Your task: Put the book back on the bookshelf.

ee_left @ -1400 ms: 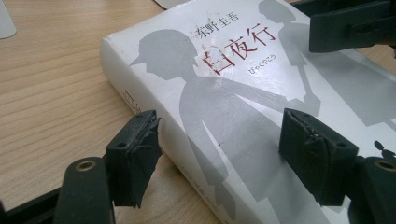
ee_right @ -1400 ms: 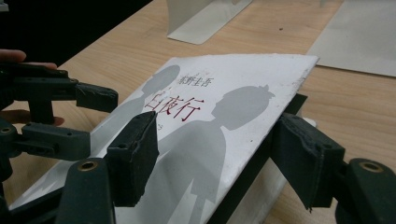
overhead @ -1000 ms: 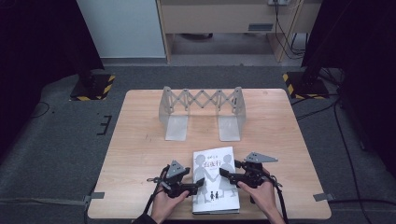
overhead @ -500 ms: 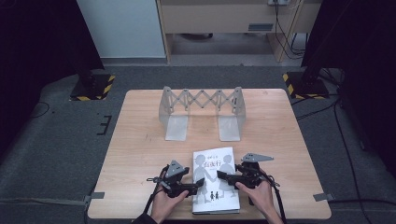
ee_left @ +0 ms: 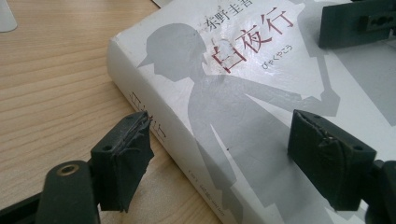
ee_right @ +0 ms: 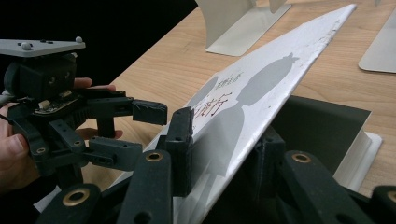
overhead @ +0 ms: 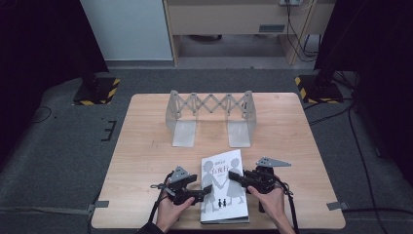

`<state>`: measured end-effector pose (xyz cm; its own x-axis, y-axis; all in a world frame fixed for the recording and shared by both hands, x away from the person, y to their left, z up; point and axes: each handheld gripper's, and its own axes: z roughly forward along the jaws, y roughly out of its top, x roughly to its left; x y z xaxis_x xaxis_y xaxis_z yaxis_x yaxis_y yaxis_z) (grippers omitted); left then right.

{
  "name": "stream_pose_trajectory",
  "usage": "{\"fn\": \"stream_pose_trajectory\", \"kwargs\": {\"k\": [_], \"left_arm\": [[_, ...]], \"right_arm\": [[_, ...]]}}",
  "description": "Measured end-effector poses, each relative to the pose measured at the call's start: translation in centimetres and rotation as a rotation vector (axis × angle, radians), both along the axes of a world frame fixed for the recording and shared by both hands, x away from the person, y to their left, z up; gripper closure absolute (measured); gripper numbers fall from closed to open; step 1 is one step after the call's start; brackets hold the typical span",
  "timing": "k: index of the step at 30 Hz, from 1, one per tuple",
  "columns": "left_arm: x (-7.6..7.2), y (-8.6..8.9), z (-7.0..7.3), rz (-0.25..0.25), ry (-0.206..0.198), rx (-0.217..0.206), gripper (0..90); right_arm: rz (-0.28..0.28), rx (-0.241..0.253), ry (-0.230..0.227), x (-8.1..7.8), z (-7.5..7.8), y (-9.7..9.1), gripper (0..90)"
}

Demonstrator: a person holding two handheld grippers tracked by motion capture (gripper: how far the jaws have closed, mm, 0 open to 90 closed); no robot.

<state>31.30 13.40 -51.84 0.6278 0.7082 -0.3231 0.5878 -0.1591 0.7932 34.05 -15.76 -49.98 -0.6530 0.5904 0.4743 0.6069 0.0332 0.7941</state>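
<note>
So the book (overhead: 223,187) lies flat on the near edge of the wooden bench (overhead: 146,161), white cover up, with grey silhouettes of two figures holding hands and red and black Japanese lettering on it. The person's hands come in from the bottom of the high view, one on each side of it.

The right gripper (overhead: 234,177) sits at the book's right edge and its jaws have just been closing. In the right gripper view they're clamped on the front cover (ee_right: 261,98), one jaw on top and one underneath, and the cover is lifted at an angle off the dark endpaper (ee_right: 322,126) below. So the cover is pinched and partly open while the rest of the book stays down.

The left gripper (overhead: 199,192) is at the book's left side, by the spine. In the left gripper view its jaws stand apart, one out over the bare wood beside the spine (ee_left: 154,126) and the other over the cover, neither pressing on anything. Released, basically.

Further back, well apart from the book, a grey metal expandable book rack (overhead: 210,116) stands upright near the middle of the bench, with two flat end plates resting on the wood.
</note>
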Motion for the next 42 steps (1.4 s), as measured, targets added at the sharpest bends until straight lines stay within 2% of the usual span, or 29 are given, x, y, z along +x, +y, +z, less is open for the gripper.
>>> {"fn": "stream_pose_trajectory", "kwargs": {"k": [2, 4, 7, 12, 15, 19, 21, 23, 30, 31, 33, 39, 40, 42], "left_arm": [[0.0, 0.0, 0.0, -0.004, -0.003, 0.004, 21.3], [0.1, 0.0, -0.1, -0.007, -0.003, 0.007, 21.3], [0.1, -0.1, -0.1, -0.007, -0.001, 0.008, 21.3], [0.0, -0.1, -0.1, -0.006, -0.003, 0.008, 21.0], [0.1, 0.0, -0.1, -0.008, -0.006, 0.008, 20.8], [0.0, -0.1, -0.1, -0.007, -0.009, 0.009, 20.8], [0.0, -0.1, -0.1, -0.007, -0.011, 0.008, 20.8], [0.0, 0.0, -0.1, -0.007, -0.011, 0.005, 20.7], [0.0, 0.0, -0.1, -0.007, -0.014, 0.007, 20.3], [0.0, 0.0, -0.1, -0.008, -0.013, 0.007, 20.3], [0.0, 0.0, -0.1, -0.008, -0.014, 0.007, 20.2], [0.0, -0.1, -0.1, -0.009, -0.017, 0.015, 20.2], [0.0, -0.2, -0.2, -0.009, -0.017, 0.019, 20.2], [0.0, -0.2, -0.2, -0.013, -0.016, 0.025, 20.3]], "right_arm": [[0.0, 0.007, 0.006, 0.0, -0.1, -0.1, 66.7], [0.002, 0.027, 0.031, 0.2, -0.5, -0.3, 66.0], [0.01, 0.003, 0.04, 0.2, -0.8, -0.2, 60.5], [0.015, 0.008, 0.046, 0.2, -1.0, -0.1, 60.7], [0.052, -0.001, 0.039, 0.3, -0.9, 0.0, 60.5], [0.053, 0.005, 0.047, 0.3, -1.0, 0.0, 59.9], [0.055, 0.0, 0.046, 0.4, -0.9, 0.0, 56.4], [0.066, 0.001, 0.067, 0.5, -0.7, 0.0, 53.3], [0.051, 0.041, 0.076, 0.8, 0.0, -0.1, 47.5], [0.045, 0.061, 0.102, 1.0, 0.1, -0.4, 47.1], [0.042, 0.067, 0.108, 1.0, 0.1, -0.4, 47.3], [0.044, 0.043, 0.123, 0.6, -0.5, 0.7, 46.1], [0.053, 0.017, 0.125, 0.6, -0.9, 1.1, 47.2], [0.06, 0.005, 0.133, 0.5, -1.1, 1.3, 47.1]]}}
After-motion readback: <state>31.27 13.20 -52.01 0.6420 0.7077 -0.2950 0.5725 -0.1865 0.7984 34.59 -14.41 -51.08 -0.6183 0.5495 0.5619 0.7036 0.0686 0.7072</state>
